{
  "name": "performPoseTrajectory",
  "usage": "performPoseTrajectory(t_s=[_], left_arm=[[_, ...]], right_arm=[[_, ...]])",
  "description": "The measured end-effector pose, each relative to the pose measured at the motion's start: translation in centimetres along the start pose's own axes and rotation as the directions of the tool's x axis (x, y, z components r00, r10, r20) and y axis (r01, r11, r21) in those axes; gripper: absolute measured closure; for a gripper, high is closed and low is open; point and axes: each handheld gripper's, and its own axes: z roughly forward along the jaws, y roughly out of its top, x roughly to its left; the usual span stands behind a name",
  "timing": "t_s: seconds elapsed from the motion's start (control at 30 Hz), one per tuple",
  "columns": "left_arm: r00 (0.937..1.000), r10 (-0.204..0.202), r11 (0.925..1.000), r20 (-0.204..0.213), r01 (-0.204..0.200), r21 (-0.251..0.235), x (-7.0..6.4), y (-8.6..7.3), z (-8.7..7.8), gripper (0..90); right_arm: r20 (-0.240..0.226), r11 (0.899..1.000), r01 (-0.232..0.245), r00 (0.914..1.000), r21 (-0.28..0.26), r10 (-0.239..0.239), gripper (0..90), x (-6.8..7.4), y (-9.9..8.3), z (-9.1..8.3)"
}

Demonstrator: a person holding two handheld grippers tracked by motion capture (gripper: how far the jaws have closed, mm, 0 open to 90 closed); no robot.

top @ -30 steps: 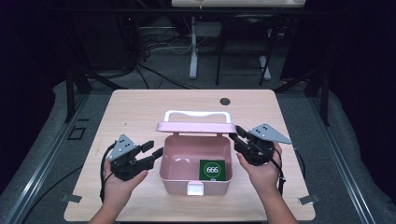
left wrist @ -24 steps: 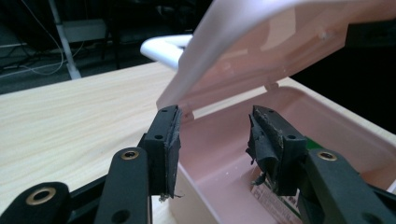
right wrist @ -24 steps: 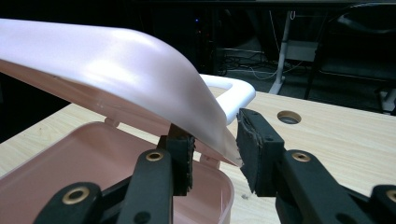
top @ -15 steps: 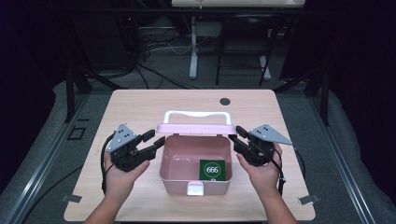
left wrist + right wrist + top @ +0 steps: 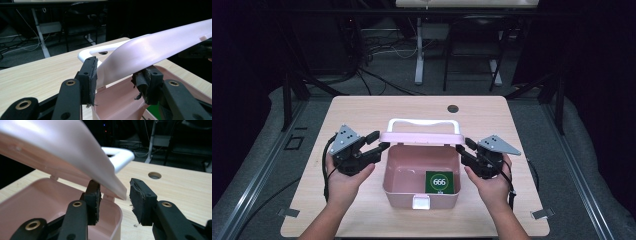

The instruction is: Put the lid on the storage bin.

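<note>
Right now I have the pink plastic box (image 5: 421, 182) sitting near the front middle of the pale wooden counter (image 5: 362, 112), with its pink hinged lid (image 5: 419, 138) raised at the back and the white loop handle (image 5: 424, 124) on that lid pointing away from me. Inside the box, toward its right front corner, lies a green square card marked 666 (image 5: 439, 181), and a small white latch (image 5: 420, 202) sits on the front wall.

My left tool (image 5: 379, 141) is at the lid's left end. In the left gripper view its two black jaws stand apart with the lid's edge (image 5: 150, 53) running between them; the right pad (image 5: 141, 82) is up against the underside of the lid, while the left pad (image 5: 92, 75) sits just beside the lid's curved corner. I cannot tell if that left pad actually touches.

My right tool (image 5: 463, 147) is at the lid's right end. In the right gripper view its jaws are also spread, and the lid's corner (image 5: 117, 188) hangs between them, over the box rim (image 5: 117, 212). One pad (image 5: 93, 197) lies under the lid near the rim, the other pad (image 5: 140, 200) stands clear of the corner, over bare counter.

A round dark hole (image 5: 453, 108) in the counter lies beyond the box, well apart from both tools.
</note>
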Motion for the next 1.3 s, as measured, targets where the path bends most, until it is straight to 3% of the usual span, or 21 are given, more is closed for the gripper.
performPoseTrajectory(t_s=[0.67, 1.3], left_arm=[[0.9999, -0.005, 1.0000, 0.009, 0.005, 0.005, 0.0, 0.4, 0.0, 51.8], [0.9993, 0.013, 0.9997, 0.035, -0.014, 0.019, -0.5, -0.7, -1.0, 51.6]], right_arm=[[0.055, 0.995, -0.030, 0.9982, 0.093, 0.025, 58.9, -2.0, -2.1, 1.8], [0.101, 0.991, -0.060, 0.9937, 0.117, 0.048, 54.0, -3.4, -2.9, 2.4]])
